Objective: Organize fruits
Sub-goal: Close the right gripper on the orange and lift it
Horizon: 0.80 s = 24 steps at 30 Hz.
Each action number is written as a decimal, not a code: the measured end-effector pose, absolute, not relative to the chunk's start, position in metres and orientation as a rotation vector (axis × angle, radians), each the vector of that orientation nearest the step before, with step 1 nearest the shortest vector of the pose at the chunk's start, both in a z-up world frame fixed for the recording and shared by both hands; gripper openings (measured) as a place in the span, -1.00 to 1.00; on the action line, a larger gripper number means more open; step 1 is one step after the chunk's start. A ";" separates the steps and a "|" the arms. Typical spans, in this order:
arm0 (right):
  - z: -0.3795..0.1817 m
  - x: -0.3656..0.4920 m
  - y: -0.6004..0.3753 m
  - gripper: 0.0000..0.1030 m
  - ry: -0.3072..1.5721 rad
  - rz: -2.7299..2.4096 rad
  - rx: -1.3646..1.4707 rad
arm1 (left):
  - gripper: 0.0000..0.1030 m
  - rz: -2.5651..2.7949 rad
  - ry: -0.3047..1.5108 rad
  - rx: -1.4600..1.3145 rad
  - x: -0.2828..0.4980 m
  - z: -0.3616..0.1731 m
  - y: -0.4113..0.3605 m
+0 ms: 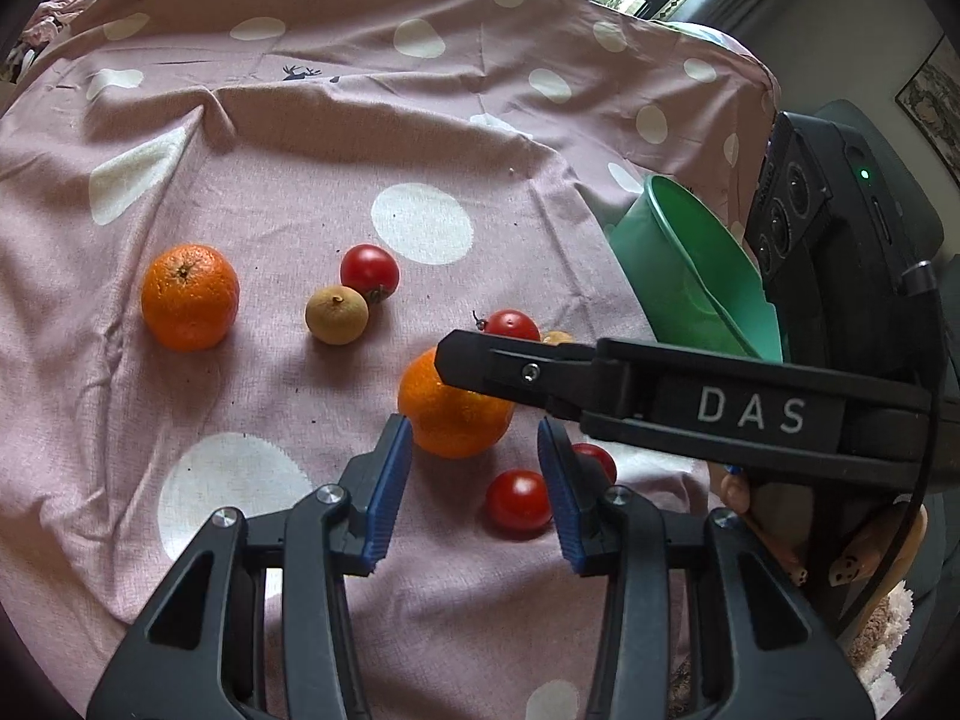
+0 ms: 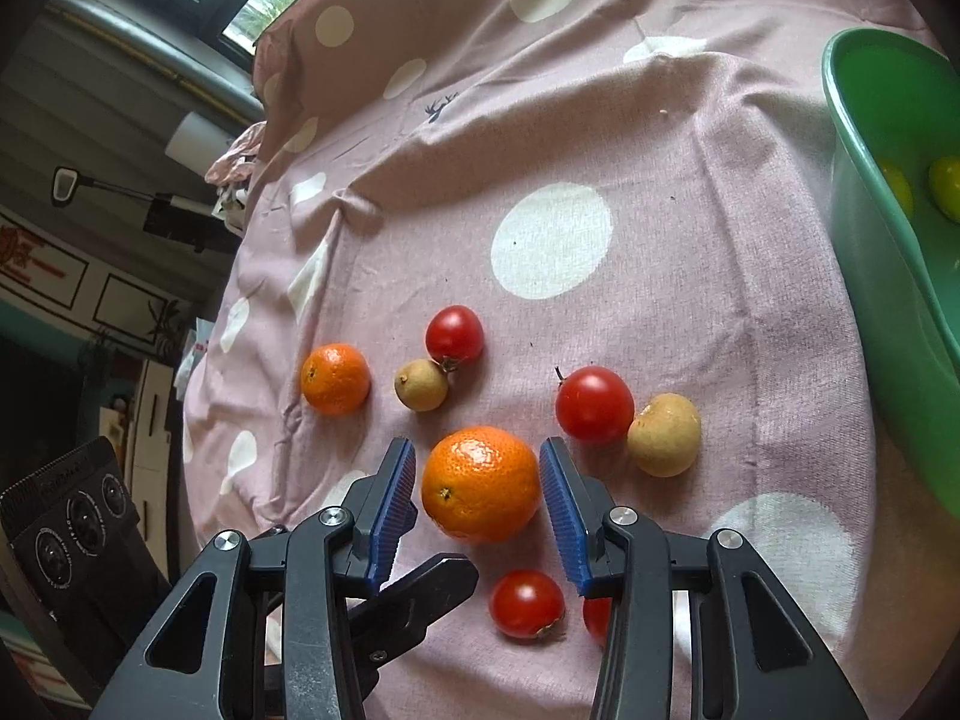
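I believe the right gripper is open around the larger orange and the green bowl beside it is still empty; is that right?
Not quite: the green bowl is not empty. The right wrist view shows yellowish fruits inside it. The rest holds: the right gripper is open with the larger orange between its fingers.

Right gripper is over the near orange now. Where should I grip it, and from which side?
Grip the near orange across its widest middle, coming down from above as the right gripper now sits. Its open jaws already flank the round body on both sides, apart from it. The tomato and the lower tomato lie close, so close slowly.
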State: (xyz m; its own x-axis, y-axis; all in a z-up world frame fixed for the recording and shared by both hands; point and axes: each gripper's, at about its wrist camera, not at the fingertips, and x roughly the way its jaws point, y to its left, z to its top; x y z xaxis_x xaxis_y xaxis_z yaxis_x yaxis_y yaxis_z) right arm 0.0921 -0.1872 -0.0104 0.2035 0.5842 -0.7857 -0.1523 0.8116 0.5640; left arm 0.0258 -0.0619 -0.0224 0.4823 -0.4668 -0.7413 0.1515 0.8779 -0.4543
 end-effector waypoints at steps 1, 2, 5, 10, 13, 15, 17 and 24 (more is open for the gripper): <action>-0.011 0.092 -0.187 -0.12 1.274 0.531 0.402 | -0.19 -0.389 1.005 -0.352 0.027 -0.023 -0.063; -0.012 0.092 -0.186 -0.12 1.277 0.529 0.400 | -0.19 -0.392 1.007 -0.352 0.027 -0.024 -0.063; -0.013 0.092 -0.185 -0.12 1.279 0.531 0.391 | -0.19 -0.391 1.009 -0.349 0.027 -0.024 -0.064; -0.015 0.092 -0.184 -0.12 1.287 0.533 0.388 | -0.19 -0.376 1.018 -0.341 0.029 -0.027 -0.065; -0.015 0.092 -0.183 -0.12 1.287 0.533 0.383 | -0.19 -0.371 1.023 -0.343 0.030 -0.029 -0.065; -0.015 0.092 -0.182 -0.12 1.285 0.534 0.378 | -0.19 -0.369 1.023 -0.344 0.030 -0.029 -0.064; -0.015 0.091 -0.182 -0.12 1.285 0.534 0.377 | -0.19 -0.367 1.023 -0.345 0.031 -0.030 -0.065; -0.019 0.092 -0.180 -0.12 1.295 0.547 0.384 | -0.19 -0.357 1.030 -0.350 0.032 -0.032 -0.063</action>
State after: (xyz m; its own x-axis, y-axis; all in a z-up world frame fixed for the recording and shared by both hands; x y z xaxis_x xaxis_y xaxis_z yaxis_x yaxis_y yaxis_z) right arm 0.0917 -0.1805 -0.0188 0.1745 0.5805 -0.7954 -0.1651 0.8136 0.5575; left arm 0.0320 -0.0627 -0.0317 0.4680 -0.4454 -0.7633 0.1226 0.8881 -0.4430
